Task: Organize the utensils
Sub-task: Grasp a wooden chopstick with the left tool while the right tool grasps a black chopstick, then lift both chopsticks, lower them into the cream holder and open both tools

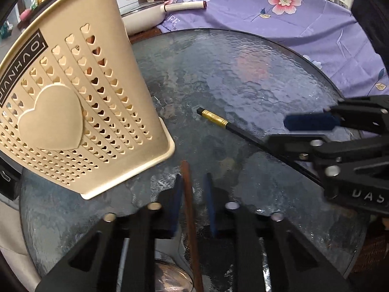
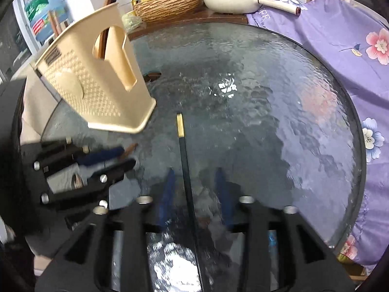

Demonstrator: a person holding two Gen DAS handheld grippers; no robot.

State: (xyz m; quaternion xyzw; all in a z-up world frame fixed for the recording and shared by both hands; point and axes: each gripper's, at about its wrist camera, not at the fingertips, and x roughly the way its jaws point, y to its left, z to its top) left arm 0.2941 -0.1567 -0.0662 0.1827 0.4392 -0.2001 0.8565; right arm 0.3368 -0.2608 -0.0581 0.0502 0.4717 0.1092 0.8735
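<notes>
looking from the left, we see the beige holder (image 1: 73, 102) standing on the glass worktop (image 1: 231, 73), its heart-cut wall facing us and its open top turned away, so whatever goes in must come over the rim. in the right view a slot is cut in its side wall and a brown stick shows inside, which we take for a utensil already stowed.

just right of the holder's foot, our left hand-held gripper (image 1: 193, 202) points steeply down at the worktop. a brown chopstick (image 1: 188, 194) runs up between its blue pads; the gap in that view looks wider than the stick, but we read the jaws as clenched on it low down, ready to lift.

further right lies the black chopstick (image 2: 181, 143) with a gold band near its end, flat on the glass and aimed toward the holder. our right hand-held gripper (image 2: 195, 187) straddles it, also tilted steeply down, jaws released with clear space either side of the stick. we judge it to be lined up along the shaft so that closing would pinch it squarely.
</notes>
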